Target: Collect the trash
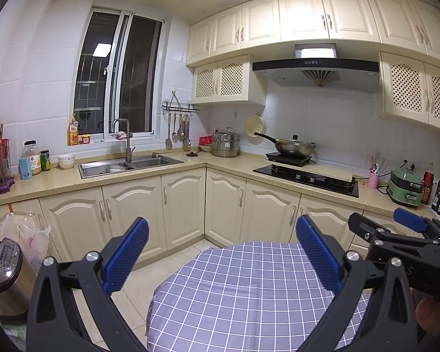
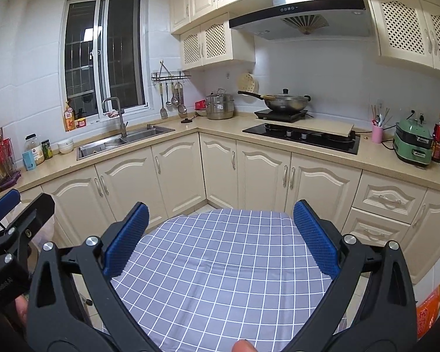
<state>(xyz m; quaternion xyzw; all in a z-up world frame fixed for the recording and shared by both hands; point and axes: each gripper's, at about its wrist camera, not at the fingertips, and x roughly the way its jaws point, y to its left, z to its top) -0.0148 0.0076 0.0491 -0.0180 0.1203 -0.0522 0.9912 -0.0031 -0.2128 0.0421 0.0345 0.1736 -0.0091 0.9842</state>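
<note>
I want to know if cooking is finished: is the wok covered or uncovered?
Covered. A lid with a dark knob sits on the wok, which rests on the small cooker.

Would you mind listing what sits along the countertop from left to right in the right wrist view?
Knife rack → jar → bowls → sink → steamer pot → wok → pink cup → green cooker → bottles.
</note>
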